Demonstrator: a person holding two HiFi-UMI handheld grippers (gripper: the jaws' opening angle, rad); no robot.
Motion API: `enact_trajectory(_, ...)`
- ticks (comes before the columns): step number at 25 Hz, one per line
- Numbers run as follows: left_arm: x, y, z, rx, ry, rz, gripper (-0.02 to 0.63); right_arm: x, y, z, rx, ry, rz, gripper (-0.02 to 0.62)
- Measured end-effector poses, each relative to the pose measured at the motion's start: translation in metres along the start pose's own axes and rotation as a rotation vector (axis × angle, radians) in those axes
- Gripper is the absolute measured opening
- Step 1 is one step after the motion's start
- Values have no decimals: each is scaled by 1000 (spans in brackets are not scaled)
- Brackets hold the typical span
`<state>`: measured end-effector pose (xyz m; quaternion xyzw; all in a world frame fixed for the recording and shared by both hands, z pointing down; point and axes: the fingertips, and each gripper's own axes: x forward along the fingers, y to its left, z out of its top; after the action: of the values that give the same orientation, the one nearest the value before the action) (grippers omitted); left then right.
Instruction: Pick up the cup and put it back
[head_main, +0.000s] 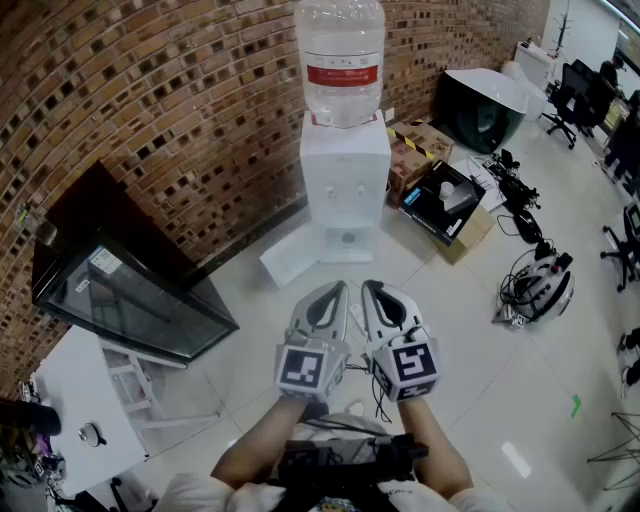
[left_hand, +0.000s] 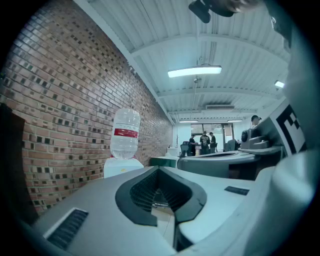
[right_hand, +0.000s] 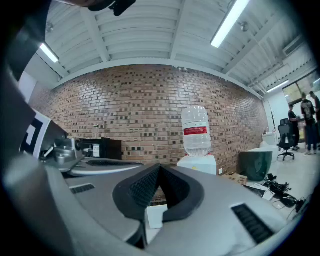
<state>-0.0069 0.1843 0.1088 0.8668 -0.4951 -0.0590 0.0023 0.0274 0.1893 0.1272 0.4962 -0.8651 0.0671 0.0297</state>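
Observation:
No cup shows clearly in any view. Both grippers are held side by side in front of the person, level, aimed at a white water dispenser (head_main: 345, 190) that has a clear bottle (head_main: 340, 50) on top and stands against the brick wall. My left gripper (head_main: 338, 290) is shut with nothing between its jaws; in its own view the tips (left_hand: 159, 169) meet, with the dispenser (left_hand: 124, 135) far off to the left. My right gripper (head_main: 370, 290) is shut too and holds nothing; its own view has the closed tips (right_hand: 160, 166) below the dispenser (right_hand: 196, 132).
A black glass-front cabinet (head_main: 120, 290) and a white table (head_main: 70, 400) stand at the left. Cardboard boxes (head_main: 440, 200), a dark tub (head_main: 480, 105), cables and a helmet (head_main: 540, 285) lie on the floor at the right. A white panel (head_main: 290, 258) leans beside the dispenser. People (left_hand: 204, 142) stand far off.

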Motion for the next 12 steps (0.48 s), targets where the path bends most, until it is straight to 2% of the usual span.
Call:
enact_trajectory(6, 28, 25, -19, -20, 24, -4, -6, 36, -17, -10, -6, 10, -21, 3)
enact_trajectory(12, 82, 70, -26, -32, 16, -49, -6, 101, -38, -7, 11, 18, -58, 4)
